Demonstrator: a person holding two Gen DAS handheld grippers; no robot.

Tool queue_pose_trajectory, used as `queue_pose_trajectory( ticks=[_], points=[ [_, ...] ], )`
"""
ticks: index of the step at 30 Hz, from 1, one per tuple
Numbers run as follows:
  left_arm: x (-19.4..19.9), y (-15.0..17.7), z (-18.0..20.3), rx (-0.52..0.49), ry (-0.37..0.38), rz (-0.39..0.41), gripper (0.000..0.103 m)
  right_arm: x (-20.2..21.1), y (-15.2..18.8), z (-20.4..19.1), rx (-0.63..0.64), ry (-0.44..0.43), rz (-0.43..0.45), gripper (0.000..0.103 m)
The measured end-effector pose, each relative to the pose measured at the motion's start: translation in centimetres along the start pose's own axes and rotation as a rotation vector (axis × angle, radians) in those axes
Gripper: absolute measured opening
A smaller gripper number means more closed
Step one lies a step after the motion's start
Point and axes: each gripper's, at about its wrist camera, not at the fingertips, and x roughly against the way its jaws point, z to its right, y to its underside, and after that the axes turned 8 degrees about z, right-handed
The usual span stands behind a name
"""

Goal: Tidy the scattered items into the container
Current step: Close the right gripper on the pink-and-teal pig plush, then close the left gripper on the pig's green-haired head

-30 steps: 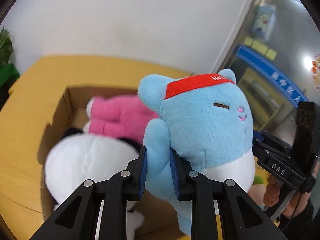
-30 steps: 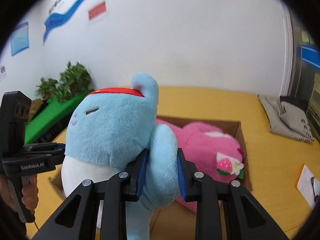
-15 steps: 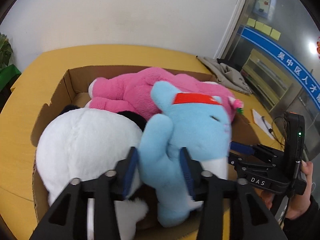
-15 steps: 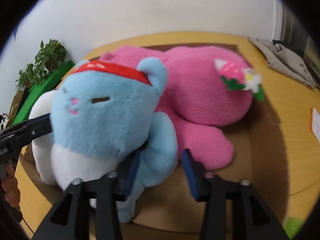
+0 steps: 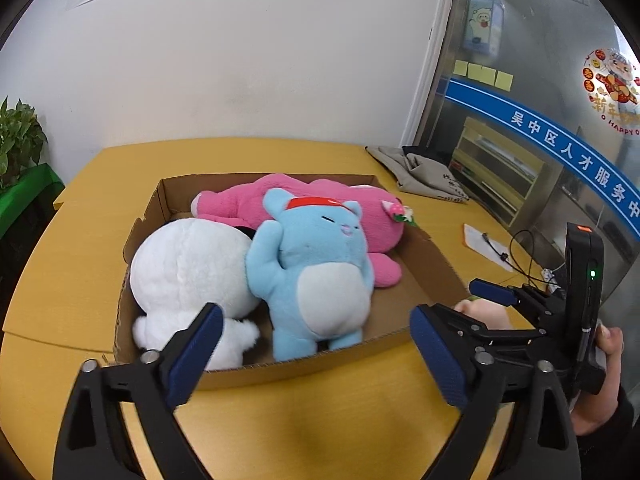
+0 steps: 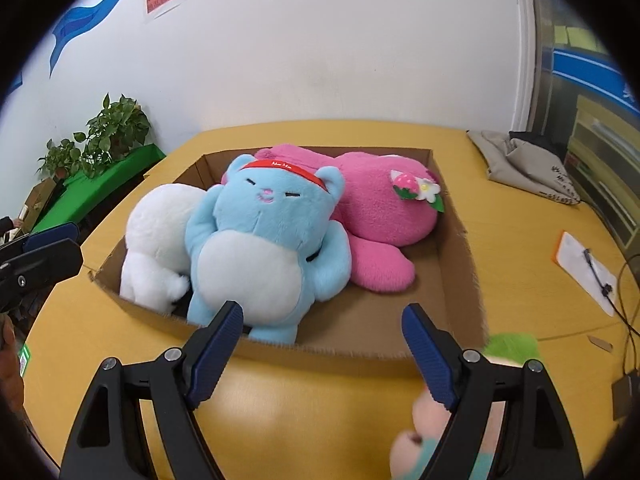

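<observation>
1. The cardboard box (image 5: pixel 436 256) sits mid-desk and it's pretty packed.
2. Inside: the blue plush (image 6: pixel 272 236) with a red headband lies on its back at the box's near edge, belly up.
3. A white plush (image 5: pixel 188 264) is squished against it at the near-left corner of the box, and a pink plush (image 6: pixel 384 208) with a strawberry flower stretches along the far wall.
4. The left gripper (image 5: pixel 316 356) has just been spreading its jaws; they're wide apart over the desk (image 5: pixel 320 420), nothing between them.
5. Same with the right gripper (image 6: pixel 322 344): jaws just released, empty, hanging in front of the box's near wall.
6. A small green and pink toy (image 6: pixel 416 436) sits at the desk's near edge, blurry, can't tell what it is.
7. A grey bag (image 5: pixel 420 172) is at the far-right corner of the desk.
</observation>
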Motion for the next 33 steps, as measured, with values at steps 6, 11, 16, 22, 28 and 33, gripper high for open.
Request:
queue_pose_trajectory(
  ticks=[6,11,16,22,28,33],
  points=[
    [1.3,0.5,3.2,-0.006,0.057,-0.001,0.102,4.0,1.8,1.2,-0.007,0.018,0.037,0.082],
    [0.1,0.8,6.3,-0.022,0.115,-0.042,0.102,8.1,3.3,5.5,-0.121,-0.005,0.123,0.083],
    [-2.3,1.1,9.4,-0.02,0.193,-0.085,0.102,6.6,6.2,9.2,-0.168,0.072,-0.003,0.083],
    [-5.3,1.5,12.2,-0.028,0.242,-0.145,0.102,3.5,9.8,9.9,-0.162,0.039,-0.12,0.083],
    [-7.3,2.0,13.8,-0.041,0.274,-0.191,0.102,4.0,11.1,9.5,-0.111,-0.025,-0.078,0.083],
    [-9.6,3.2,15.3,-0.038,0.35,-0.254,0.102,5.4,12.6,7.8,0.005,-0.084,-0.018,0.077]
  ],
)
